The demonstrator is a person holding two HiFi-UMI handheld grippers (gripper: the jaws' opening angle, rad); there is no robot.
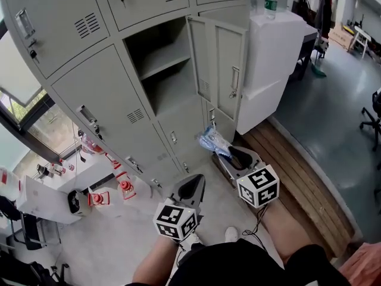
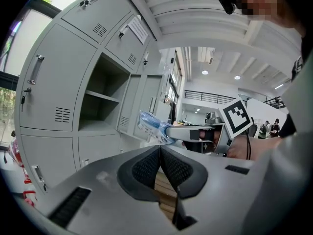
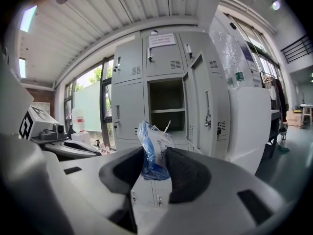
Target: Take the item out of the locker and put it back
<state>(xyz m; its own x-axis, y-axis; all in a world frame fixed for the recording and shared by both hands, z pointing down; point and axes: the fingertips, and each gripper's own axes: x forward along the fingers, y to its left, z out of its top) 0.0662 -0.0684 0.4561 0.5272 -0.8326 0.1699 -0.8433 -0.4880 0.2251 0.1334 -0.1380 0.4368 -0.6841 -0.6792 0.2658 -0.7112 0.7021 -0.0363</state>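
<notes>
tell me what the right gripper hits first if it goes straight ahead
Likely the locker bank, near the lower edge of the open compartment, with the blue bag in the right gripper touching first; depth is unclear.

Grey L tool, R tool; b&w marker cubes

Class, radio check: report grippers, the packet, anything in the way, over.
Right gripper shut on blue plastic packet. Left gripper shut, empty. Locker door open, compartment unobstructed.

Lockers pale grey. Packet blue and clear. Left gripper, right gripper grey; pads black; marker cubes black-and-white squares. Planks brown.
</notes>
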